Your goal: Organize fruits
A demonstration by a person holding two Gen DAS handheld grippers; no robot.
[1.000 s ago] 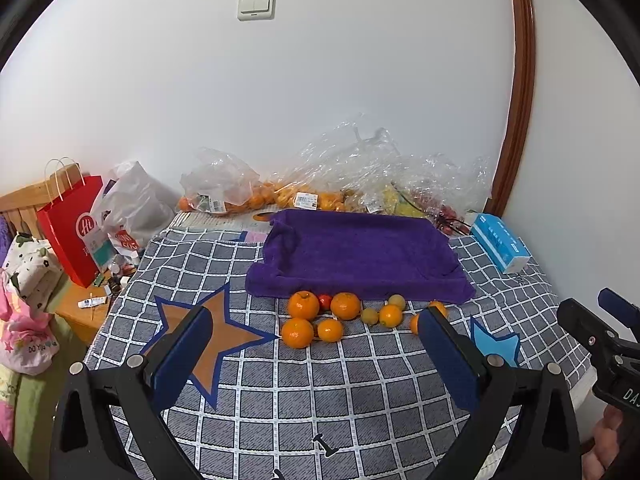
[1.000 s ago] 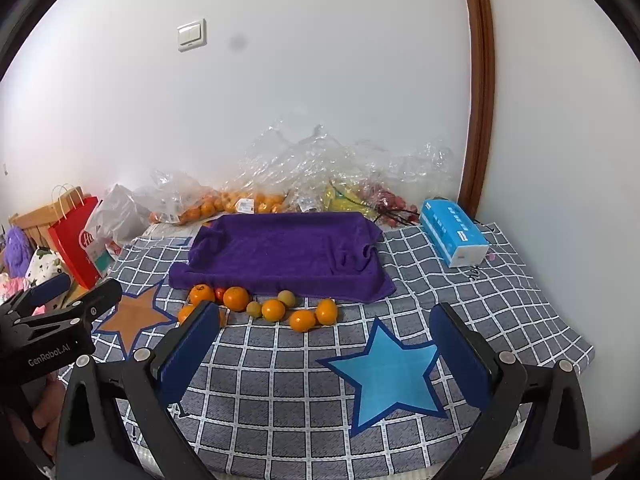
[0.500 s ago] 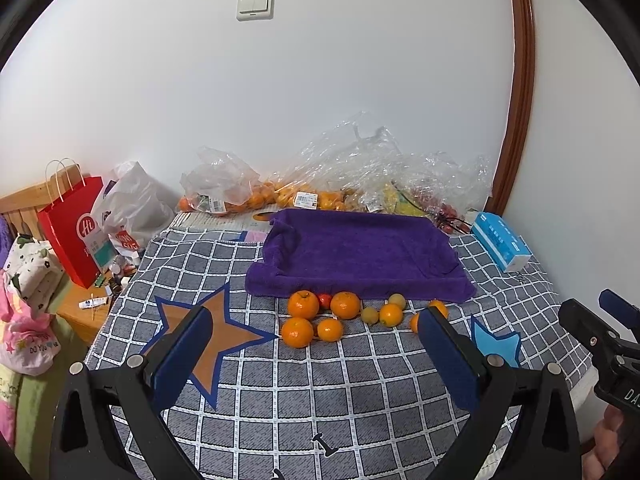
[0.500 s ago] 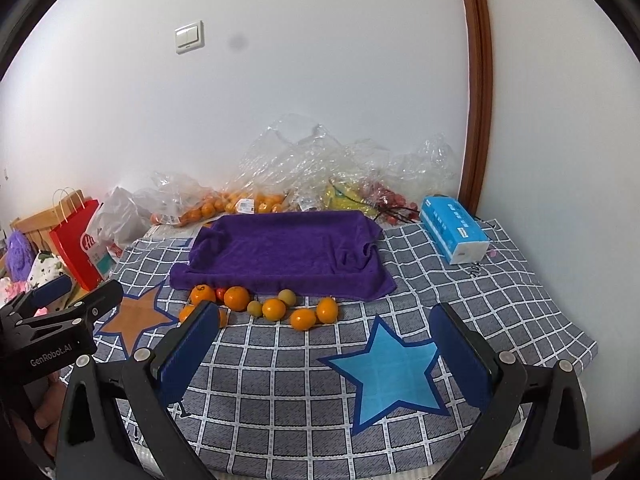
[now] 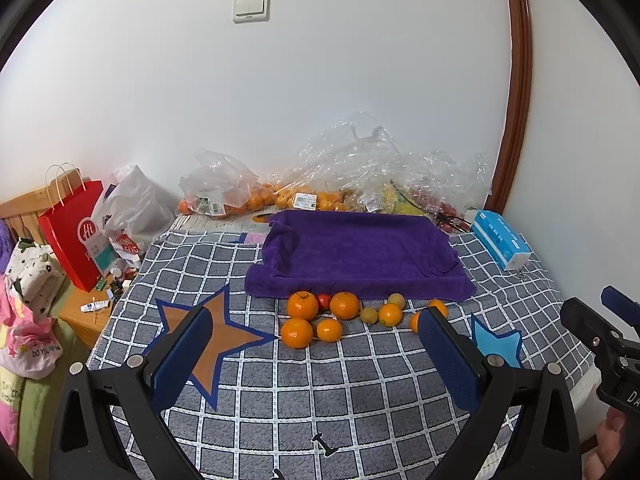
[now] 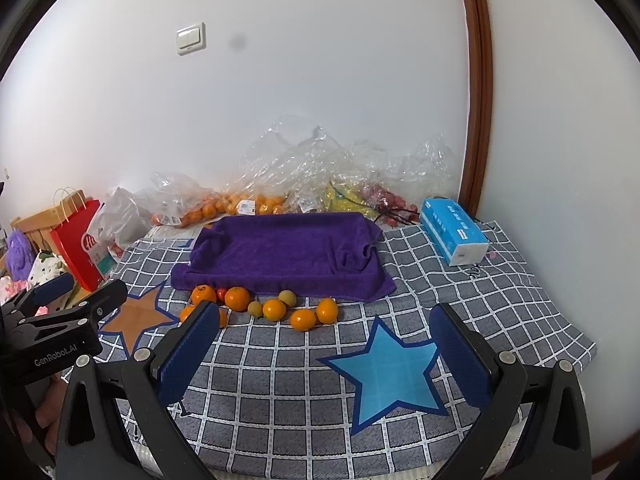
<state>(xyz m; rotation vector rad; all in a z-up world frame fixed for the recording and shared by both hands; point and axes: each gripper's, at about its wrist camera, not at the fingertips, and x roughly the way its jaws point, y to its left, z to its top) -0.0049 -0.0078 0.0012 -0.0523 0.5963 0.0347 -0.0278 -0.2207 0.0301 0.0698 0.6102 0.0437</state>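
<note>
A grey quilted cover (image 5: 360, 392) with a white grid, printed with an orange star (image 5: 216, 332) and a blue star (image 6: 386, 372), spreads over the whole surface. At twelve o'clock on it lies a plush purple towel (image 5: 356, 256), draped so its edges rise like a shallow tray. Behind that, against the white wall, crinkled clear plastic bags (image 5: 360, 168) hold more oranges and other produce. A glossy red paper bag (image 5: 76, 232) stands at nine o'clock off the cover, and a blue tissue pack (image 6: 454, 232) sits at two o'clock. The loose fruit lies in a row touching or just beside the towel's near edge: round oranges (image 5: 297, 333), a small red fruit (image 5: 324, 301) wedged between two of them, and two dull yellow-green fruits (image 5: 369, 315). The left gripper (image 5: 316, 364) hovers with its textured blue pads spread wide and nothing between them; the right gripper (image 6: 324, 364) is likewise wide apart and empty. The right wrist view shows the blue star whole and the left gripper's black body at eight o'clock; the left wrist view shows that star only partly, but shows the full orange star and the right gripper at four o'clock.
</note>
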